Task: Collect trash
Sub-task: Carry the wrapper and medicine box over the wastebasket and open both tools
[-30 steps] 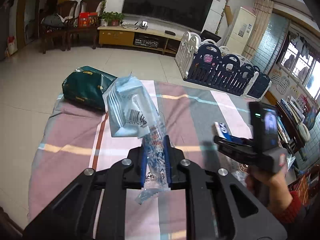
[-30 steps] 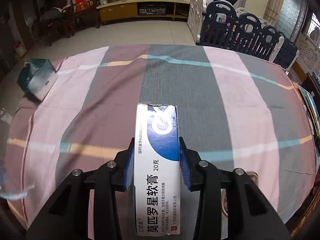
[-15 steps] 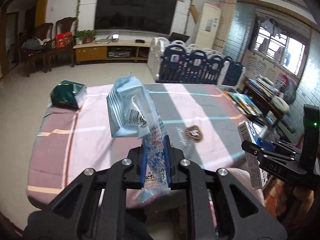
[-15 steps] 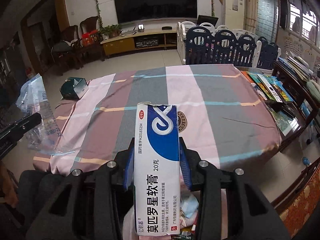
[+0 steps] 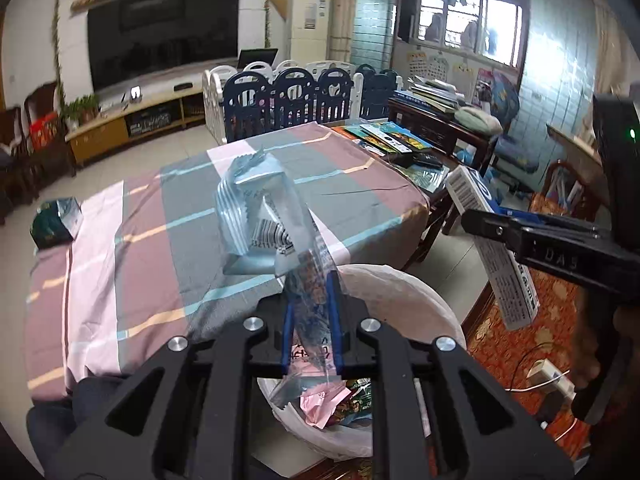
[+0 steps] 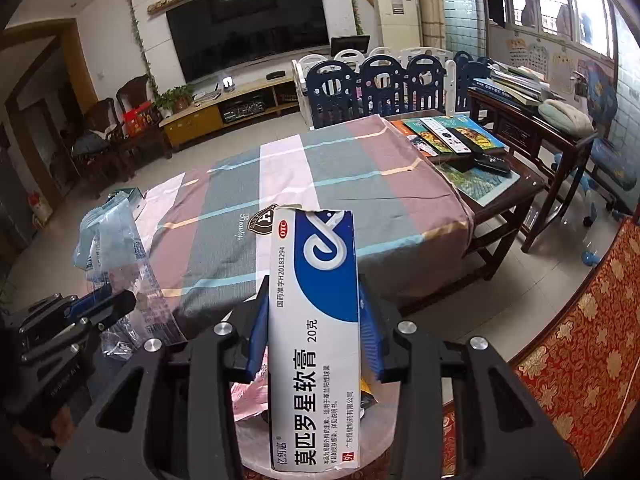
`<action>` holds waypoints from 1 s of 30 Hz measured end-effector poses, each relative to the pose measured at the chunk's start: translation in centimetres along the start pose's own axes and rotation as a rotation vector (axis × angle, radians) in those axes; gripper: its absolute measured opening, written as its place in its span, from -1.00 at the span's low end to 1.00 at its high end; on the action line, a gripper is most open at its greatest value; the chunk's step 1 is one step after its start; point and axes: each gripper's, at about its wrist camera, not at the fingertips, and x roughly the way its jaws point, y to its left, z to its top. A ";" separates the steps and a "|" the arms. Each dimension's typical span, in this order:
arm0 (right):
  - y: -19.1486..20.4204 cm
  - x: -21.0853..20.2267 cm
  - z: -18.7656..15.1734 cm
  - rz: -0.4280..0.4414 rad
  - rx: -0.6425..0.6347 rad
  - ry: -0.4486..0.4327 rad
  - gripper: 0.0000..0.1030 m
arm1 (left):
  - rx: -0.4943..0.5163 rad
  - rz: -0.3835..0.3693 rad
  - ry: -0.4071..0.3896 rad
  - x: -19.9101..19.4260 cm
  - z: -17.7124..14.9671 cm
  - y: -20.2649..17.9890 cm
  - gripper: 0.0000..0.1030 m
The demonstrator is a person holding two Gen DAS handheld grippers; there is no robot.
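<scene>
- Crinkly clear plastic fills the left wrist view: the left gripper (image 5: 311, 322) is clamped on the lower end of a plastic wrapper (image 5: 264, 224), which stands up between its blue fingers (image 5: 287, 330). Right beneath sits a white-lined bin (image 5: 404, 292) with pink paper and other scraps already in it, so the wrapper hangs over the opening. Off to the right, the right gripper (image 5: 480, 220) carries a medicine box (image 5: 496, 248) near the bin's far side. A green pack (image 5: 54, 222) lies at the far corner of the striped tablecloth (image 5: 152, 264).
- From the right wrist view, the right gripper (image 6: 314, 336) is closed on the blue and white medicine box (image 6: 314, 320), holding it by its long sides, upright. The bin's pale liner (image 6: 256, 444) shows under the box. The left gripper (image 6: 100, 304) with its wrapper (image 6: 116, 248) is at the left edge.
- My reading of progress: some trash is binned, both pieces in hand wait to be let go, and the green pack looks like what remains on the table.
</scene>
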 end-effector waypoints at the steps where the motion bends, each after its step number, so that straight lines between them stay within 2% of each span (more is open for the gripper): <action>1: -0.3 -0.1 -0.2 -0.001 0.005 0.000 -0.22 | 0.015 0.007 -0.008 -0.1 -0.1 -0.6 -0.69; 5: -0.9 -0.4 -1.1 0.025 0.014 0.009 -0.22 | 0.035 0.013 -0.001 0.2 -0.5 -2.0 -0.69; 14: -1.1 -0.3 -2.0 0.033 0.012 0.035 -0.22 | 0.014 -0.046 0.085 3.1 -1.4 -2.2 -0.69; 27: -1.3 0.1 -2.2 0.024 0.012 0.052 -0.22 | -0.004 -0.119 0.150 5.3 -2.4 -2.5 -0.69; 29: -1.4 0.3 -2.3 0.020 0.014 0.057 -0.22 | -0.004 -0.134 0.167 5.7 -2.5 -2.5 -0.64; 30: -1.5 0.4 -2.3 0.017 0.016 0.061 -0.22 | -0.004 -0.137 0.175 5.9 -2.4 -2.6 -0.55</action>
